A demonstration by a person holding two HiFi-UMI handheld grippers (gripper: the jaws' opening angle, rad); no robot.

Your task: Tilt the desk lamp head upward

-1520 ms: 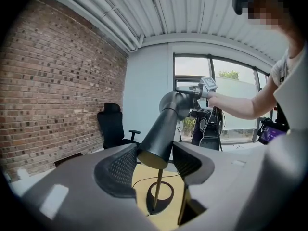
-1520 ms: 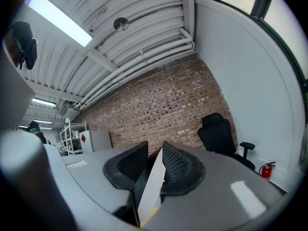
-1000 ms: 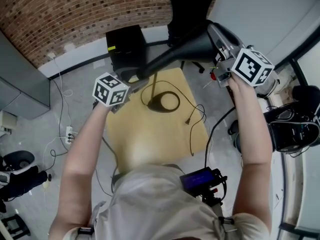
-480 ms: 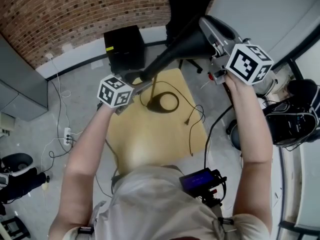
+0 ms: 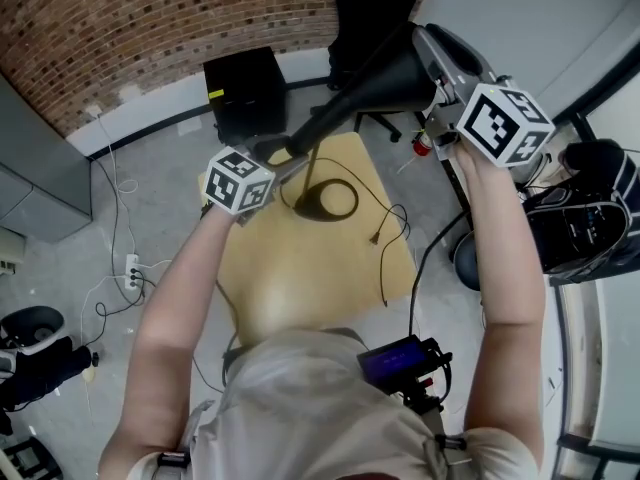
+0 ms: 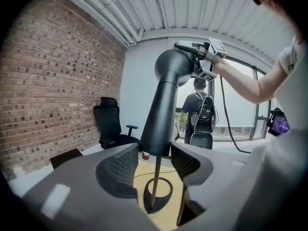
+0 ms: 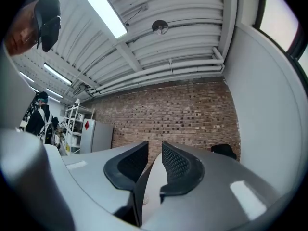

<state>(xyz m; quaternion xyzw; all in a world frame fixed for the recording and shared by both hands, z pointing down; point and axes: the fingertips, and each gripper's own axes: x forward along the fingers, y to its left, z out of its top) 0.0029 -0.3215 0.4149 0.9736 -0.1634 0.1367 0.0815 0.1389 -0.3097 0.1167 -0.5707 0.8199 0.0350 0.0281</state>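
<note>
On my feed the red-brown brick wall [image 5: 120,28] fills the top of the head view, above a grey floor [image 5: 150,208]. The small light-wood counter [image 5: 300,268] stands just in front of the person who holds my rig. Beyond it are a black office chair [image 5: 375,8] and, to its left, a black box [image 5: 245,93] against the wall.

The black desk lamp rests on the far part of the counter by its flat ring base [image 5: 325,200]. A thin stem [image 6: 155,184] rises from the base. The cone-shaped lamp head [image 5: 370,93] slants over the counter's far edge, narrow end low on the left and wide mouth high on the right.

In the left gripper view, my left claw [image 6: 155,148] pinches the narrow lower end of the lamp head, one ribbed pad against each side. The cone climbs steeply away from it. In the right gripper view, my right claw [image 7: 154,150] is clamped on the thin rim of the lamp head's wide mouth, pale inside and dark outside. The pads are pressed to both faces.

A thin black cable [image 5: 385,233] loops from the base across the counter and off its right edge.
</note>
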